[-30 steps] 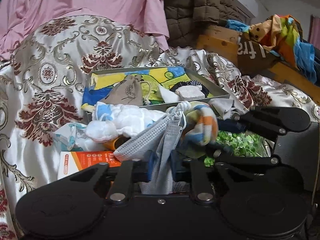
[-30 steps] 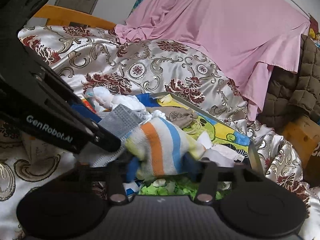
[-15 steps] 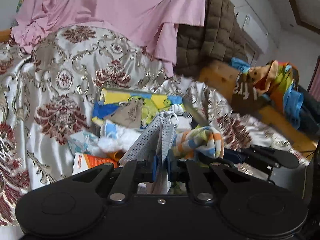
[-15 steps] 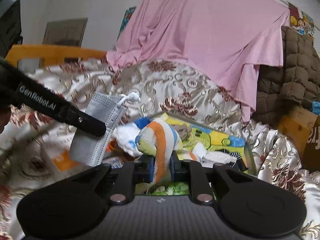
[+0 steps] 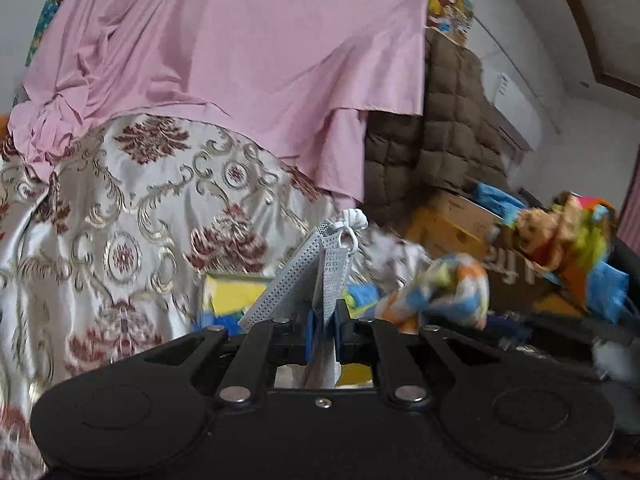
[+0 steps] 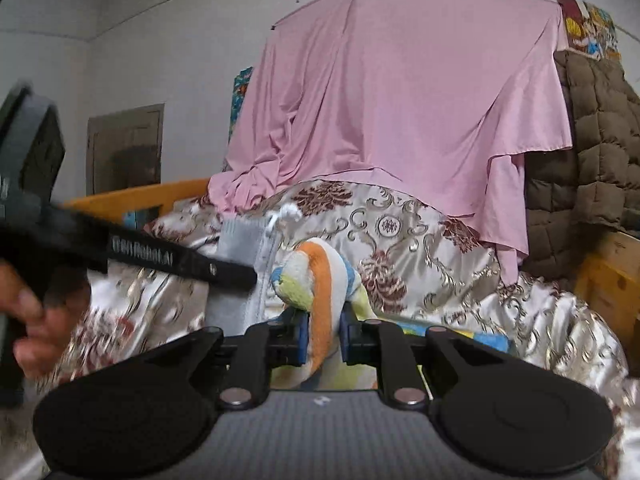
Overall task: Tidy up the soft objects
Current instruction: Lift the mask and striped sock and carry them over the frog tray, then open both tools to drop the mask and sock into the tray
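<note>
left gripper (image 5: 322, 326): clamped on a grey, dotted, folded face mask (image 5: 316, 268)
right gripper (image 6: 324, 330): clamped on a fuzzy orange-, white- and blue-striped sock (image 6: 320, 280)

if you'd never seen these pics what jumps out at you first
First, the big pink sheet hanging across the back, draped over a shiny cream bedspread with dark red flowers. Next, what each tool holds up in front: the left gripper is shut on a grey face mask, and the right gripper is shut on a striped sock with an orange band.
</note>
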